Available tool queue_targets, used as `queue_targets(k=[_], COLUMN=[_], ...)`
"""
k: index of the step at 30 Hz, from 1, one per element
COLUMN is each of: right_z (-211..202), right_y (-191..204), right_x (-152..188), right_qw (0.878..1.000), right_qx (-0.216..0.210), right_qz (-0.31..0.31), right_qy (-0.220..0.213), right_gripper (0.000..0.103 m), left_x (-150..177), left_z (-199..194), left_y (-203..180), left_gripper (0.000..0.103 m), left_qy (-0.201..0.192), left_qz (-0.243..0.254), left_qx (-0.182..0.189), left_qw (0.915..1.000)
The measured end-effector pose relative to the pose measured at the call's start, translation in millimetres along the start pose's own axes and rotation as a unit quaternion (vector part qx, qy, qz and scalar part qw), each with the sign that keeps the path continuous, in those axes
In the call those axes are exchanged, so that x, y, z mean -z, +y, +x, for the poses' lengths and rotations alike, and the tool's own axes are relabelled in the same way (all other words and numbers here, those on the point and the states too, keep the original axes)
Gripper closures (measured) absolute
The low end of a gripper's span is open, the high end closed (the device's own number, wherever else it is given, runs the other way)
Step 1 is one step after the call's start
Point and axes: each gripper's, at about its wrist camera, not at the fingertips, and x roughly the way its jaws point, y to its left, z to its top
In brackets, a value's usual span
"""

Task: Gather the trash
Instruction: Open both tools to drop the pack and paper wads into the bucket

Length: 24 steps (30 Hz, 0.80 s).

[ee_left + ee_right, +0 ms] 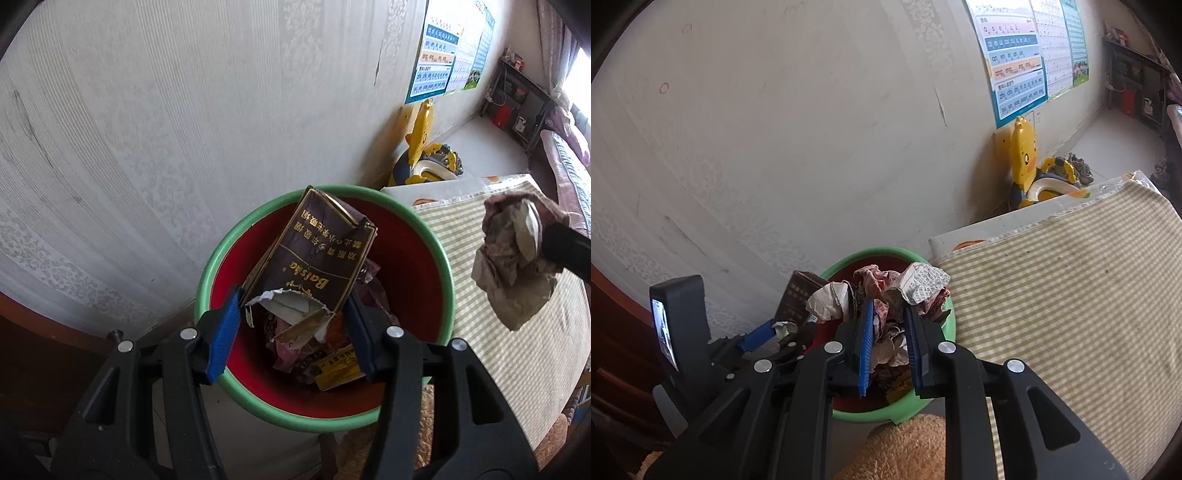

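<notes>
My left gripper [291, 317] jaws clamp a torn box [314, 254] over the bin [207, 266]; right gripper [888, 347] jaws clamp crumpled paper [886, 295].

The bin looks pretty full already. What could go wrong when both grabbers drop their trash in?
The torn brown box in the left gripper is long; it might catch the bin's green rim and tip out. The crumpled paper wad in the right gripper hangs near the edge, so it could land on the striped cloth.

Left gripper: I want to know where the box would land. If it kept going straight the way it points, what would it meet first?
Probably the trash piled inside the red bin; the left gripper holds the torn box right above it, though depth is unclear.
</notes>
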Motion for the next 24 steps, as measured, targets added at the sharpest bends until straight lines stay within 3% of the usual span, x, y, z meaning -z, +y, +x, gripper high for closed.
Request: queue_targets(k=[22, 24], right_z=[28.2, 30.2], right_y=[-0.4, -0.4], right_x=[0.8, 1.0], right_qw=[1.0, 1.0], right_qx=[-0.006, -0.008], right_qz=[-0.001, 0.0], right_qy=[0.027, 0.029], right_gripper=[0.084, 0.08], left_x=[-4.4, -4.1], left_z=[29.3, 30.4], left_y=[2.9, 3.2], left_gripper=[0.051, 0.046], left_qy=[0.026, 0.028], left_qz=[-0.005, -0.005], left_qx=[-0.004, -0.006], left_qw=[0.9996, 0.9996])
